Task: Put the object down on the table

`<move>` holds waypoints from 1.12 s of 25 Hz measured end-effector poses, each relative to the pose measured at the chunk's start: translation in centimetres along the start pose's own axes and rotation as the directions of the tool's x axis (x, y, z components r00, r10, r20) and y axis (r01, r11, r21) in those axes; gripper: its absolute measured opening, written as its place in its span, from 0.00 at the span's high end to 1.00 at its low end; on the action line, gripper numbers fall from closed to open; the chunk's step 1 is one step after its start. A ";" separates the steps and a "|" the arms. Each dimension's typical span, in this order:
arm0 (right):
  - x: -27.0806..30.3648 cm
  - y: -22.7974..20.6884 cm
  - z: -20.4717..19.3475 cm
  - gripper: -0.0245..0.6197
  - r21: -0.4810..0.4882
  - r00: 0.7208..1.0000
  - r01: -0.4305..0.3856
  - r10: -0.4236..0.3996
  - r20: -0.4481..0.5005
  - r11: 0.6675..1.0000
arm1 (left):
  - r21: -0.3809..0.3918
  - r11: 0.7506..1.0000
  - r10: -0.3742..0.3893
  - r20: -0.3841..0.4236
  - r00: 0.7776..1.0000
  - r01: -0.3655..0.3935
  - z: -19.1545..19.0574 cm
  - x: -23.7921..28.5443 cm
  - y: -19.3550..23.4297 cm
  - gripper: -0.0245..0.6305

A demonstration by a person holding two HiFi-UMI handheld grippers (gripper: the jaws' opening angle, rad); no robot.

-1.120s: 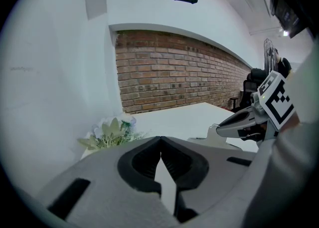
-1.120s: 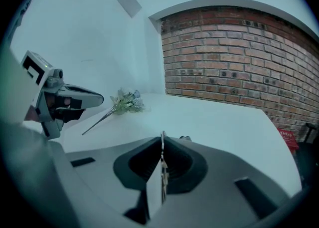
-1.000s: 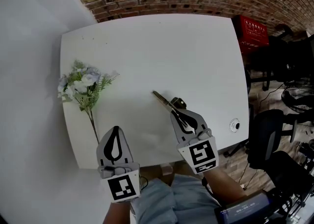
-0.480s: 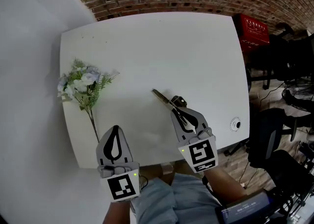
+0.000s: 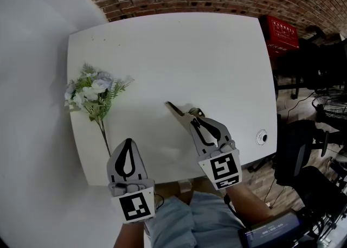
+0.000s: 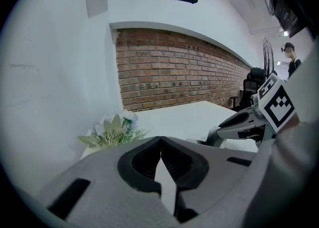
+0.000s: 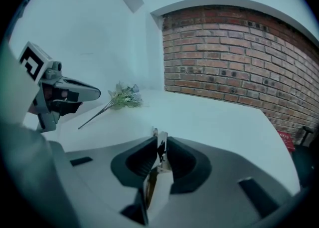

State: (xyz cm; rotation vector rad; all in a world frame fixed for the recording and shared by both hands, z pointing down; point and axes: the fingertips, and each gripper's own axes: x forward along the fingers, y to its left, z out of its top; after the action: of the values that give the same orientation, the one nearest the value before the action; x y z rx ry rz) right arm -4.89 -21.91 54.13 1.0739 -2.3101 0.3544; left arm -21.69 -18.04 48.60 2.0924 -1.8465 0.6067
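Tool (image 5: 174, 109): slim, brown and metal, lying on desk (image 5: 206, 57) toward its near side. Its near end sits between the jaws of right claw (image 5: 191, 118) and its far end slants away to the left. Right claw: jaws have just been opening and now stand parted, the tool between them. Left claw (image 5: 128, 142): jaws pressed together, empty, at desk's near edge. Flowers (image 5: 95, 92): at desk's left edge, well apart from tool.

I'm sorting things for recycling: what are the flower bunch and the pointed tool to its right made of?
Flower bunch: probably plastic or fabric, matte; pale blooms, stiff even leaves, thin dark stem; possibly real.
Pointed tool: likely metal; dull brassy sheen along its thin blade, bright glints close up.
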 end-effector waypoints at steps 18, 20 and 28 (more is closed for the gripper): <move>1.2 1.2 -0.6 0.82 0.042 0.999 -0.048 0.049 -0.020 0.998 | -0.001 1.000 0.012 -0.017 1.000 -0.012 -0.4 -0.2 1.0 0.95; 1.2 1.2 -0.6 0.82 0.044 0.999 -0.050 0.051 -0.019 0.998 | 0.002 1.000 0.014 -0.019 1.000 -0.014 -0.4 -0.2 1.0 0.95; 1.1 0.6 -0.2 0.80 0.043 0.999 -0.036 0.037 -0.007 0.998 | 0.005 1.000 0.022 -0.011 1.000 -0.022 0.1 -0.5 1.1 0.95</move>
State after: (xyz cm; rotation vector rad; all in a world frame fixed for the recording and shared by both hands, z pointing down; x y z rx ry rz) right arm -5.85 -22.08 54.92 1.0505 -2.3272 0.4239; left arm -22.85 -17.86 48.18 2.0703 -1.8659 0.6281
